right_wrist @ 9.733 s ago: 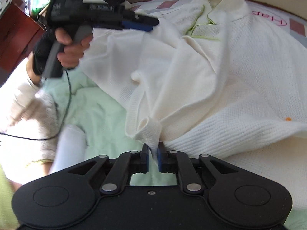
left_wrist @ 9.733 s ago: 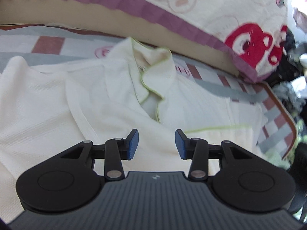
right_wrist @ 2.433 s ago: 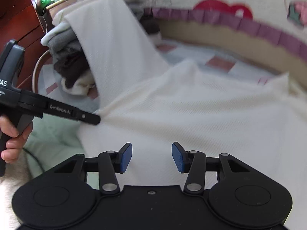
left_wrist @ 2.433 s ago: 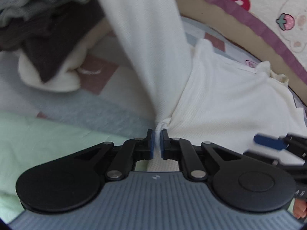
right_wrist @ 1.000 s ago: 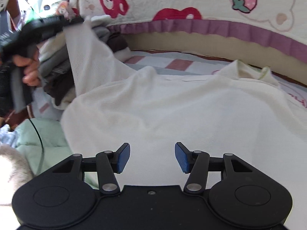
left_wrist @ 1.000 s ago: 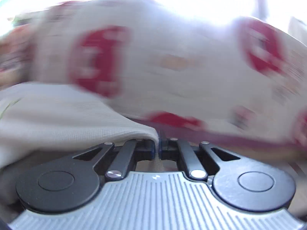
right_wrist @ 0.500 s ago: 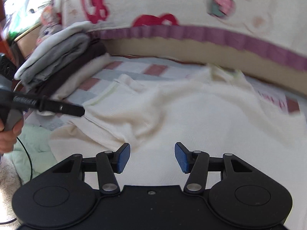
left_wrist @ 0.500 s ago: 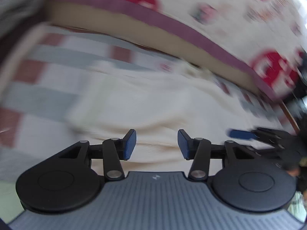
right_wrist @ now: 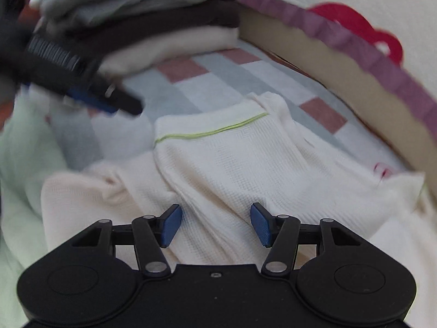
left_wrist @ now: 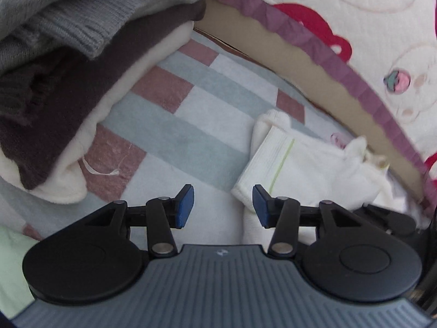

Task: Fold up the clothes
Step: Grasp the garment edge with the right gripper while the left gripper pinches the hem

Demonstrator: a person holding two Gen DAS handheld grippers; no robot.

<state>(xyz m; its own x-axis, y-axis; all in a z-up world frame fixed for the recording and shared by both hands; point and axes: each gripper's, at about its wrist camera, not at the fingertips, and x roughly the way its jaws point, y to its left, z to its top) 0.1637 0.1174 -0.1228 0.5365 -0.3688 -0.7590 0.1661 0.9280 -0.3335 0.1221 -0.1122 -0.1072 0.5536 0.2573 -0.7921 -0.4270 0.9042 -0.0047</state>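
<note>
A cream waffle-knit shirt (right_wrist: 232, 164) with a thin green trim line lies on the checked bed sheet (right_wrist: 207, 90), one sleeve folded across its body. Just above its middle my right gripper (right_wrist: 215, 224) hovers open, holding nothing. The folded sleeve cuff (left_wrist: 273, 164) shows in the left wrist view, just ahead of the right fingertip of my left gripper (left_wrist: 222, 205), which is open and empty over the sheet (left_wrist: 174, 136). In the right wrist view the left gripper (right_wrist: 90, 95) appears blurred at upper left.
A stack of folded clothes (left_wrist: 54, 63), grey on top, then dark brown and cream, sits at the left (right_wrist: 136, 19). A cushion with purple trim and red prints (left_wrist: 341, 41) borders the far side. Pale green fabric (right_wrist: 19, 164) lies at the left edge.
My left gripper let go of the sleeve, which now lies folded across the shirt, and has swung left toward the clothes stack. The right gripper stayed open and moved in closer over the shirt.
</note>
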